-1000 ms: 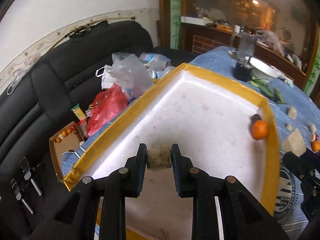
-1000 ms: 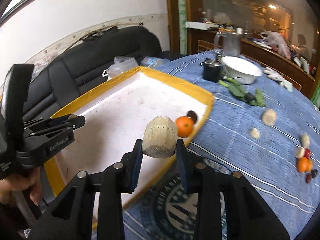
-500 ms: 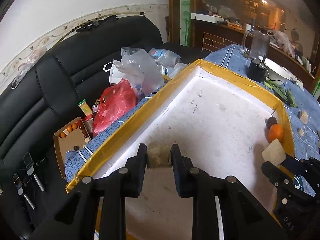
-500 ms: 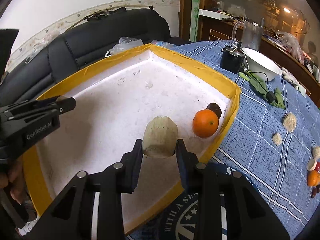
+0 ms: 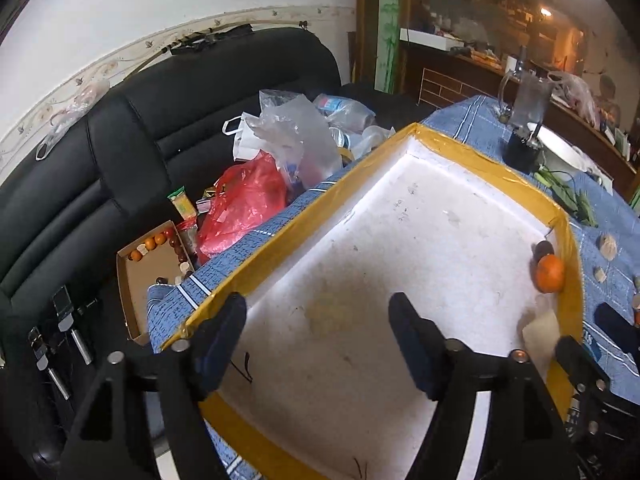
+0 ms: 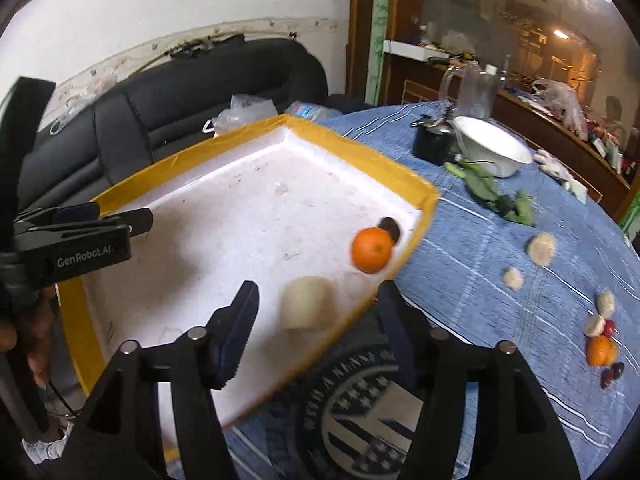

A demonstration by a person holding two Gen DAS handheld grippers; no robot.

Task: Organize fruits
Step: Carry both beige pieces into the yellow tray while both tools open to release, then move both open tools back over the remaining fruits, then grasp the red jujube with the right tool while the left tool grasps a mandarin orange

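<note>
From your left wrist view, your left gripper has its jaws spread wide with nothing between them, above the white floor of the yellow-rimmed tray; a blurred brownish fruit shows on the floor below. An orange sits by the far right wall. From your right wrist view, your right gripper is released too, and a pale ridged fruit lies in the tray between its fingers, near the orange and a dark fruit
</note>
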